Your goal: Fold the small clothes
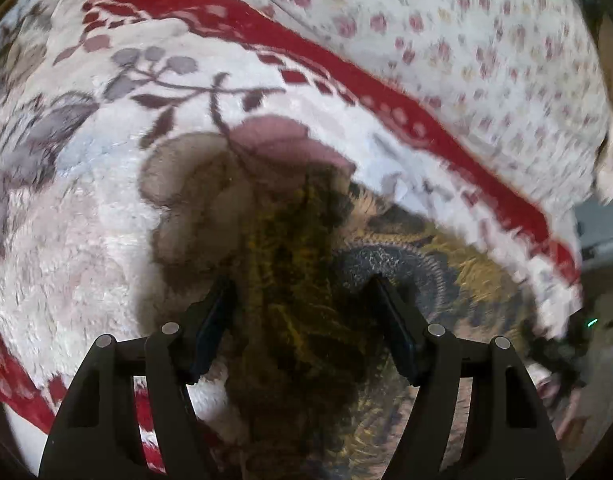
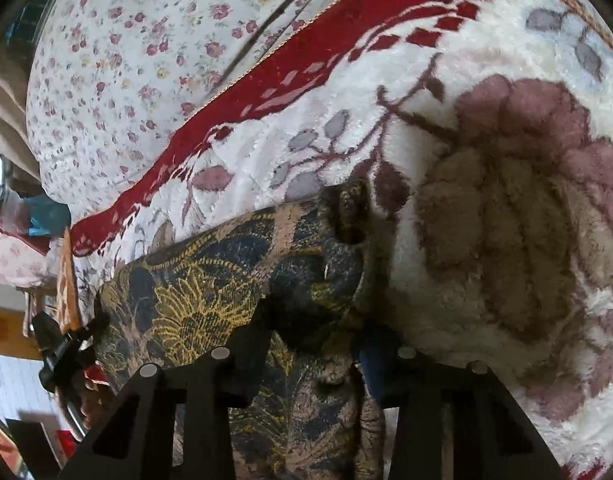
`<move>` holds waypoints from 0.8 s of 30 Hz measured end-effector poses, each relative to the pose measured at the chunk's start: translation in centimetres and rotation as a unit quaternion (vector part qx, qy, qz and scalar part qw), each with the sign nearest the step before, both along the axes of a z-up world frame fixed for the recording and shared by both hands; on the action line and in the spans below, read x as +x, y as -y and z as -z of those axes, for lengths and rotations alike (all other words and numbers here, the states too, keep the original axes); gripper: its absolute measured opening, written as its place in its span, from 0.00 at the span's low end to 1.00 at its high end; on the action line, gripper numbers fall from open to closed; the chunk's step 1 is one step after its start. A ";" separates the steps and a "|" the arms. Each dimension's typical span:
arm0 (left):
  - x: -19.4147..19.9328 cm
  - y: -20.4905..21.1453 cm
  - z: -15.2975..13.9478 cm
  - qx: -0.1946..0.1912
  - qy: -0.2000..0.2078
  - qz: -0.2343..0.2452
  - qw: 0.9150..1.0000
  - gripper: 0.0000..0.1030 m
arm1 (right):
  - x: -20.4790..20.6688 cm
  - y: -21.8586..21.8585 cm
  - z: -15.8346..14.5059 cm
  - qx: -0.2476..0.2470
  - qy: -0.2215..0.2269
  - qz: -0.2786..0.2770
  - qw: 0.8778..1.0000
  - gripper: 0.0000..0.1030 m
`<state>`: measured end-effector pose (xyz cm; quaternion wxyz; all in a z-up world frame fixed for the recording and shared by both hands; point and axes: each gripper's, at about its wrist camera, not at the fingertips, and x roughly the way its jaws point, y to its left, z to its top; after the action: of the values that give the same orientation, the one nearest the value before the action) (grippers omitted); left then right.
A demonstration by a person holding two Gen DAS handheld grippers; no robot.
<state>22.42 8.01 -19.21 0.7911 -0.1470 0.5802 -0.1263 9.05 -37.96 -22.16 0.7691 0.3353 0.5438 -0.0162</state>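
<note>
A small dark garment with a yellow and tan flower print lies bunched on a white fleece blanket. In the left wrist view the garment (image 1: 298,280) runs up between the fingers of my left gripper (image 1: 302,284), whose jaws stand wide apart with cloth between them. In the right wrist view the garment (image 2: 210,292) stretches from the left to my right gripper (image 2: 314,332), whose jaws hold a fold of it; the right fingertip is partly hidden by cloth.
The white fleece blanket (image 1: 86,220) has a red border (image 1: 426,120) and big pink and brown flowers (image 2: 506,220). Behind it lies a white sheet with small pink flowers (image 2: 126,60). Floor and clutter show at the left edge of the right wrist view (image 2: 18,380).
</note>
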 end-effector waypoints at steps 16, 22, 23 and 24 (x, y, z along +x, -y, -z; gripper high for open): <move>-2.6 1.2 -5.4 -0.018 0.123 0.028 0.992 0.11 | -1.2 -1.9 -4.6 -0.063 0.078 -0.008 0.995 0.09; -0.4 1.8 -9.0 -0.033 0.150 0.030 0.988 0.11 | 0.3 -1.9 -8.2 -0.102 0.100 -0.007 0.990 0.09; 0.5 2.0 -9.6 -0.037 0.155 0.032 0.987 0.11 | 1.2 -1.6 -8.9 -0.105 0.106 -0.006 0.989 0.09; 1.6 2.2 -10.3 -0.040 0.159 0.033 0.986 0.11 | 2.0 -1.4 -9.5 -0.108 0.110 -0.007 0.988 0.09</move>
<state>24.03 5.80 -8.88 0.8621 -0.1371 0.4463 -0.1968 11.04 -36.60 -12.65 0.8562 0.2461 0.4531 -0.0325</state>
